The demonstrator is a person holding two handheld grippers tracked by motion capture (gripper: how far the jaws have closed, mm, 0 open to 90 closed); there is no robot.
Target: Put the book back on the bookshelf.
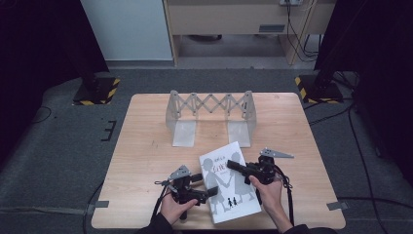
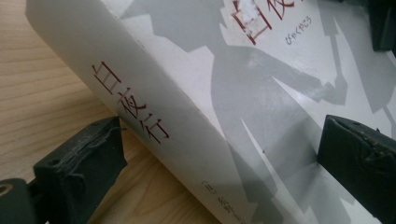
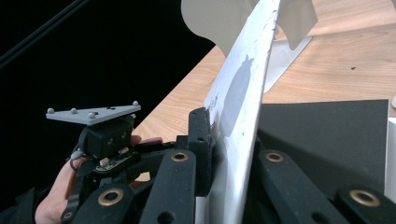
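A white book (image 1: 229,195) with grey silhouettes and red title characters lies near the table's front edge. My right gripper (image 1: 237,167) is shut on its front cover (image 3: 243,88), which stands lifted as a thin sheet between the jaws, with a dark inner page (image 3: 322,135) behind it. My left gripper (image 1: 208,192) is open at the book's left side. In the left gripper view its jaws straddle the spine (image 2: 154,121), one beside it on the wood and one over the cover. The left gripper (image 3: 105,140) and its hand also show in the right gripper view.
A grey metal expanding book rack (image 1: 209,109) stands at the middle back of the wooden table (image 1: 146,146), and its plates (image 3: 289,46) rise just beyond the lifted cover. Black stands with yellow-striped bases (image 1: 97,90) flank the table on the floor.
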